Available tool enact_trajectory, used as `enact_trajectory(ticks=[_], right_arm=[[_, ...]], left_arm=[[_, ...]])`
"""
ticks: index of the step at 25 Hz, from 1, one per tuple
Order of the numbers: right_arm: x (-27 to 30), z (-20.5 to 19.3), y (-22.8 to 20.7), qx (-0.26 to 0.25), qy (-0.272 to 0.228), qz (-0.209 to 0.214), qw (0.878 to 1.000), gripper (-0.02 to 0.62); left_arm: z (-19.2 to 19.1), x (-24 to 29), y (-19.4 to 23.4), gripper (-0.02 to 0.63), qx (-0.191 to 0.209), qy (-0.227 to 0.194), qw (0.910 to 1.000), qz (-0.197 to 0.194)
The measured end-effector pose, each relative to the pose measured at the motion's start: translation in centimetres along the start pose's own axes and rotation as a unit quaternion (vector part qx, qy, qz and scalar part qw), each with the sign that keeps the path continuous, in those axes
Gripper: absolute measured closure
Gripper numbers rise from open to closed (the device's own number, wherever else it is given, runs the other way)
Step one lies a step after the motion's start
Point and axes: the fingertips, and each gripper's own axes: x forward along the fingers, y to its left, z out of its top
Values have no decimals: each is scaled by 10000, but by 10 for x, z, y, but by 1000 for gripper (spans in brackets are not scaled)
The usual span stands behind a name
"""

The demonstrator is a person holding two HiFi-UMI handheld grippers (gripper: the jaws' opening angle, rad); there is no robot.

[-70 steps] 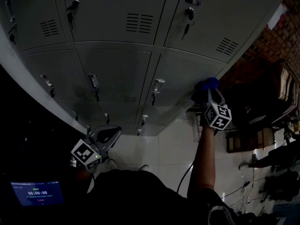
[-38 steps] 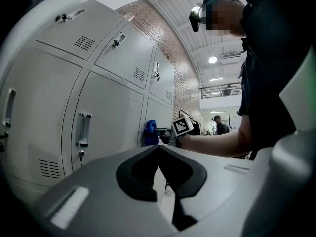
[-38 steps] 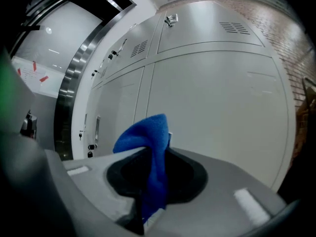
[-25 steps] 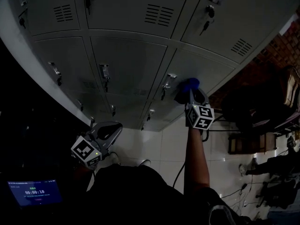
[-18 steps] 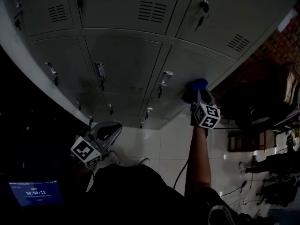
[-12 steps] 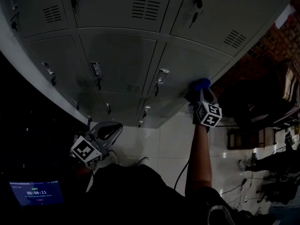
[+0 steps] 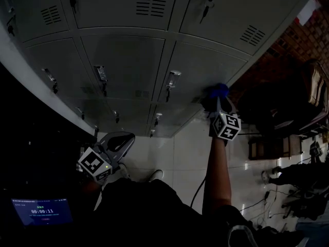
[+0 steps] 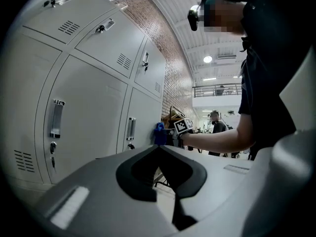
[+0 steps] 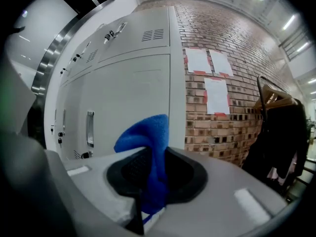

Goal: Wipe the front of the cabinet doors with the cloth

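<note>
At right of centre in the head view, the right claw [image 7: 218,101] is clenching the blue cloth [image 7: 218,90] and holding it up against the lower right cabinet door [image 7: 200,68], with the person's arm [image 7: 216,174] stretched out, seemingly to keep the fabric on the grey metal. The left claw [image 7: 119,142], jaws together on nothing, is hanging at lower left, apparently kept clear of the wiping.

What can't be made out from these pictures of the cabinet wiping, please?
1. Whether the cloth touches the cabinet door: head view too dark; in the right gripper view the cloth itself covers the contact spot.
2. Dust or wiped streaks on the doors: head view too dim.
3. Small print on the screen, head view: too small.
</note>
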Motion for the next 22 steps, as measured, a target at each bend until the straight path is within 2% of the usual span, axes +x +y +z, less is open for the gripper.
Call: enact_trajectory(ticks=[6, 10, 16, 18, 22], right_arm=[[-6, -8, 70, -186, -87, 635, 9978, 525], [3, -29, 133, -337, 86, 1253, 9915, 525], [20, -37, 189, -514, 121, 1793, 9824, 525], [27, -37, 200, -563, 97, 1885, 9804, 525], [40, -42, 200, -428, 116, 1765, 9833, 525]], left_arm=[[4, 8, -2, 601, 84, -46, 10000, -12], [4, 8, -3, 601, 119, -38, 9999, -43], [5, -1, 4, 601, 132, -17, 9999, 32], [4, -6, 8, 601, 125, -21, 9999, 73], [2, -14, 14, 601, 92, -29, 9999, 132]])
